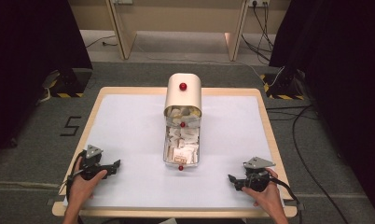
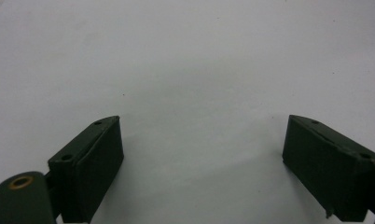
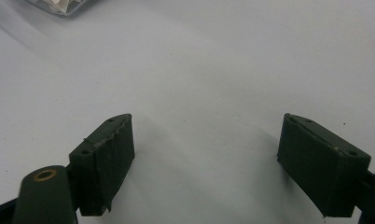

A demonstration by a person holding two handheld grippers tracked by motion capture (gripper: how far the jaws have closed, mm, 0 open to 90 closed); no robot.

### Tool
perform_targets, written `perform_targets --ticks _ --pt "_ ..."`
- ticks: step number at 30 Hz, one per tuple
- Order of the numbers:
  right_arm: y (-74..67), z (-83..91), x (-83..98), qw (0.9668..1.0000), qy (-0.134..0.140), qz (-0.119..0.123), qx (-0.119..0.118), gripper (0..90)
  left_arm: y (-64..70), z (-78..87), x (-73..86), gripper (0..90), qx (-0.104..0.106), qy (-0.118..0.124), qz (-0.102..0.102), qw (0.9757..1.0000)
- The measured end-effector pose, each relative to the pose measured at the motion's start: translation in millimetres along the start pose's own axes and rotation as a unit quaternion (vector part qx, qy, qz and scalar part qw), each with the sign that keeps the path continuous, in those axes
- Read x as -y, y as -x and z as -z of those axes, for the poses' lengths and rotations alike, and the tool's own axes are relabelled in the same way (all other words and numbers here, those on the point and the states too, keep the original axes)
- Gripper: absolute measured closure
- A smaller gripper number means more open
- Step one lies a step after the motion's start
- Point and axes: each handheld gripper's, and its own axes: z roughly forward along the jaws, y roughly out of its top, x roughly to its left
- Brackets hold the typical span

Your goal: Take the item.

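Note:
A beige, round-topped cabinet (image 1: 183,93) stands at the middle back of the white table (image 1: 129,121), with a red knob (image 1: 183,86) on top. Two drawers are pulled out toward me: the upper drawer (image 1: 183,122) a little, the lower drawer (image 1: 181,151) farther. Both hold several pale packets. My left gripper (image 1: 114,167) rests low at the front left, open, with nothing between its jaws (image 2: 202,158). At the front right my right gripper (image 1: 233,181) also rests open and empty (image 3: 206,158), pointing toward the lower drawer, whose corner (image 3: 59,5) shows at that view's upper left.
The table has a wooden rim (image 1: 268,135). Black stands with yellow-striped bases (image 1: 66,86) sit on the floor at both back corners. Cables (image 1: 300,140) trail along the floor on the right. A wooden desk (image 1: 176,23) stands behind the table.

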Motion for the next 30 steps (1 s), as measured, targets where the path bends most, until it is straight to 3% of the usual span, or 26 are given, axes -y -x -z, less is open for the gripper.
perform_targets --ticks 13,16,19,30 --pt "-0.1 0.5 -0.5 1.0000 -0.001 -0.001 -0.001 19.7 -0.1 0.0 -0.1 11.4 0.000 0.000 0.000 1.0000" --pt "1.0 2.5 -1.9 1.0000 -0.002 -0.007 -0.007 23.2 -0.1 0.0 -0.1 11.4 0.000 0.000 0.000 1.0000" --pt "1.4 5.3 -3.9 0.9998 0.008 -0.015 -0.011 23.4 -0.1 0.0 -0.1 11.4 0.000 0.000 0.000 1.0000" --pt "-10.8 19.8 -22.2 0.9987 0.048 0.001 -0.015 26.6 -0.1 0.0 -0.1 11.4 0.000 0.000 0.000 1.0000"
